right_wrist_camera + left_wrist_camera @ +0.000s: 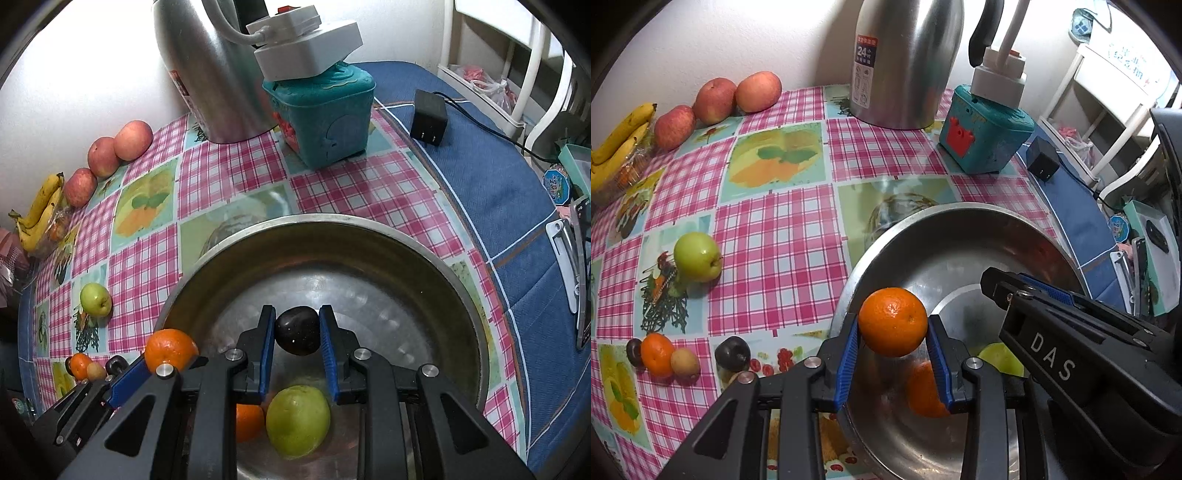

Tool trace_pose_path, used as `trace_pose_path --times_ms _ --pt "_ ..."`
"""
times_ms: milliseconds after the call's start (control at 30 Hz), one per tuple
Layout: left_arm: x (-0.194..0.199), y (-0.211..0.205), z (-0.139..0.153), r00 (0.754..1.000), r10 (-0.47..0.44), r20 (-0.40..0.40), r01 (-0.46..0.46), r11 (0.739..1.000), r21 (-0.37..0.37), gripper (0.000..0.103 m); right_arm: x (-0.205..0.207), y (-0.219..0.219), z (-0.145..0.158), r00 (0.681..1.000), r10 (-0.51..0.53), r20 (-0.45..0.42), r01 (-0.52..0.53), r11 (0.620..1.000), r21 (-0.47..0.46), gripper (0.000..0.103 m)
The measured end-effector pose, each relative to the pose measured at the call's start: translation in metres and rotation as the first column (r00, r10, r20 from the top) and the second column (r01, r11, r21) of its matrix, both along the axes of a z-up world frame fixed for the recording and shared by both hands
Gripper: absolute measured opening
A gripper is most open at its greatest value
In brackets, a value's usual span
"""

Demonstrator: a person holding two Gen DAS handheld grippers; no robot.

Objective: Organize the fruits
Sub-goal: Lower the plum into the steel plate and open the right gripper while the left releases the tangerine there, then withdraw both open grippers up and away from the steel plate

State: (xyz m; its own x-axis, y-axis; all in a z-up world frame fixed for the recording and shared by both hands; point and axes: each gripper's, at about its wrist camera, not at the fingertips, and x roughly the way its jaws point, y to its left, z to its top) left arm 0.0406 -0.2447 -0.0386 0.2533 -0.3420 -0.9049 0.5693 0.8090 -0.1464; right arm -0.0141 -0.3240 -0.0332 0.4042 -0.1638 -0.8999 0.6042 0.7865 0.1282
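Observation:
My left gripper [893,338] is shut on an orange [892,321] and holds it above the near left rim of a large steel bowl [960,218]. My right gripper [297,332] is shut on a dark plum [297,329] and holds it over the bowl's middle [424,258]. An orange [249,421] and a green apple [297,421] lie in the bowl. On the tablecloth lie a green apple [697,256], a small orange [657,354], two dark plums [732,353] and a small tan fruit [685,363].
Three red apples [714,99] and a bunch of bananas [618,142] sit at the far left by the wall. A steel thermos [905,62], a teal box [986,136] with a white power strip on it, and a black adapter [1043,158] stand behind the bowl.

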Motion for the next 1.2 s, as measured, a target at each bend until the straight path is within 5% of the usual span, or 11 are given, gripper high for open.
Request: trace_pose_path --times_ms 333,500,800,1200 --pt "-0.001 -0.001 0.003 1.000 -0.004 0.004 0.004 1.000 -0.010 0.050 0.001 -0.001 -0.001 1.000 0.000 -0.006 0.000 1.000 0.007 0.025" --pt "-0.002 0.001 0.010 1.000 0.001 0.014 -0.001 1.000 -0.012 0.054 0.001 0.000 0.005 1.000 0.002 -0.001 -0.002 1.000 -0.008 0.035" --pt "0.009 0.026 0.022 0.995 0.104 -0.012 -0.104 0.995 -0.012 0.059 -0.004 0.001 0.033 0.999 -0.003 0.040 0.005 0.999 -0.049 0.035" --pt "0.043 0.105 0.023 0.918 0.389 -0.080 -0.389 0.921 0.017 0.059 -0.012 0.011 0.040 1.000 -0.002 0.022 0.003 0.998 -0.057 0.034"
